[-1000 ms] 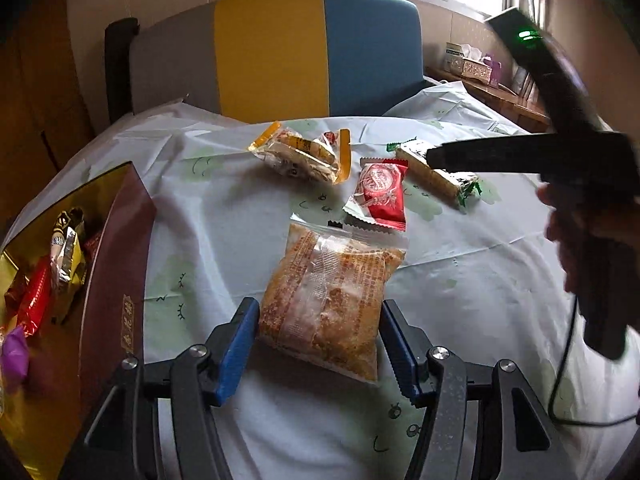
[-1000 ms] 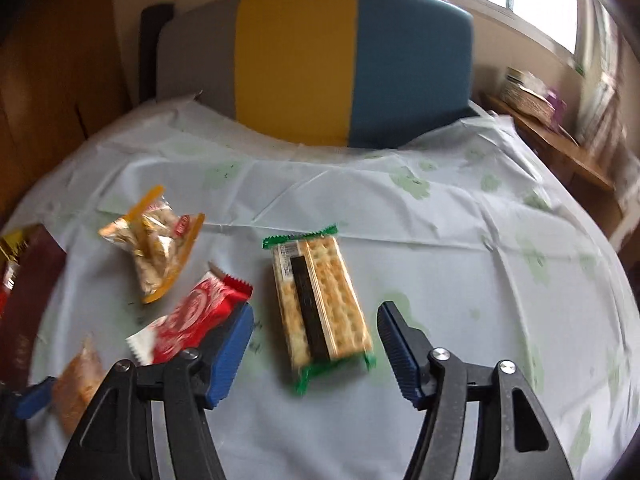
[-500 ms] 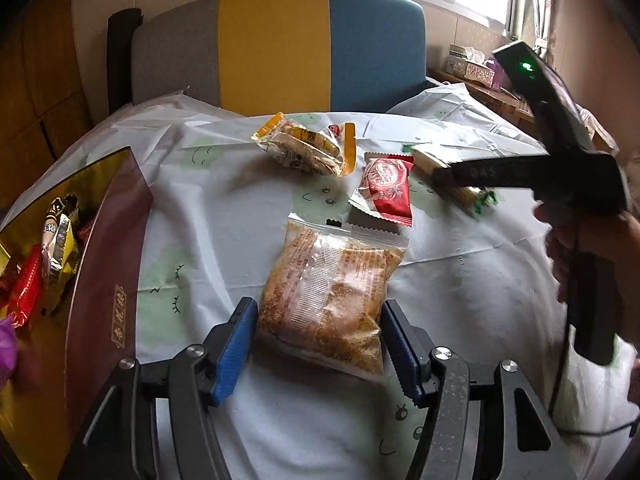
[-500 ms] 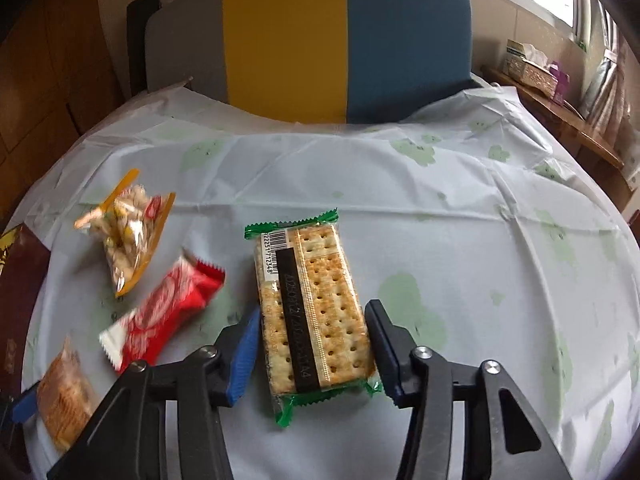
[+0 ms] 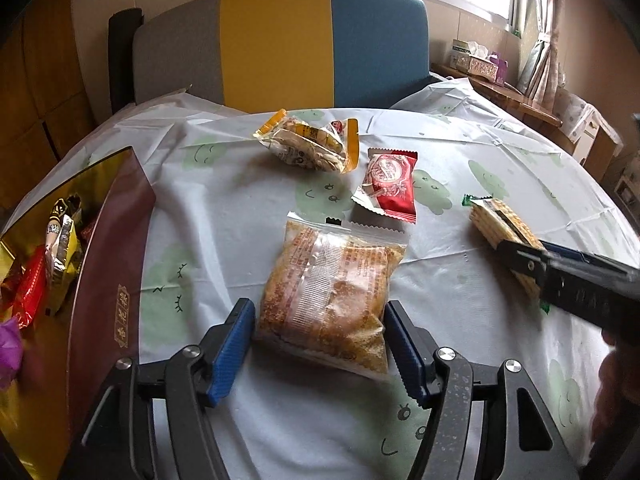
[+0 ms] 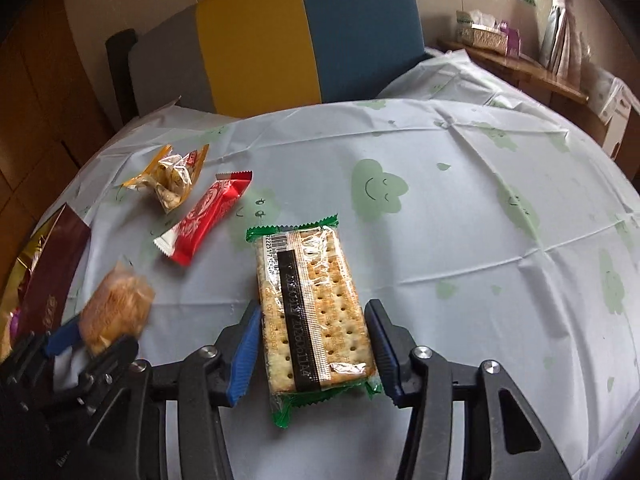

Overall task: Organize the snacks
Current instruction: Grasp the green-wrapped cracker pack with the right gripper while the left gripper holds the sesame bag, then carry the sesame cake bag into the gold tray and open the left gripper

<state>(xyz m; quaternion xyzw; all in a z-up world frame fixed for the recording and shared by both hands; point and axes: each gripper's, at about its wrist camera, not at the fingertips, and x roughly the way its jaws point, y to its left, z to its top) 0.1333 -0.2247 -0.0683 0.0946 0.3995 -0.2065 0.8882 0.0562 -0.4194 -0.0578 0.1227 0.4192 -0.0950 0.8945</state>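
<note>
A dark red box [image 5: 116, 240] with a shiny gold inside sits at the edge of a table, on a pale cloth [image 5: 224, 208] printed with green smiley clouds. A few wrapped sweets [image 5: 60, 248] already lie inside the box. Everything else is told from this box. Just beside the box, on its right, lies a clear bag of orange crumbly snack [image 5: 328, 292], flat on the cloth. The left gripper [image 5: 316, 312] has its two blue fingers one on each side of this bag. Its jaws have just been opening, and they look let go, not squeezing the bag. A bit further from the box, past the crumbly bag, lies a small red pack [image 5: 390, 184] with white zigzag ends. Beyond the box's far corner lies a see-through pack with orange ends [image 5: 312, 144], close to the red pack. Furthest from the box, out to the right, is a long pack of square crackers [image 6: 316, 308] with green ends and a black stripe. The right gripper [image 6: 314, 312] has just been closing its jaws on this cracker pack, and both blue fingers now press on its long sides, so it is gripping it. Far behind the box, past the table, stands a chair [image 5: 280, 40] with a grey, yellow and blue back, and a tissue box [image 5: 478, 62] sits on a shelf under the window.
</note>
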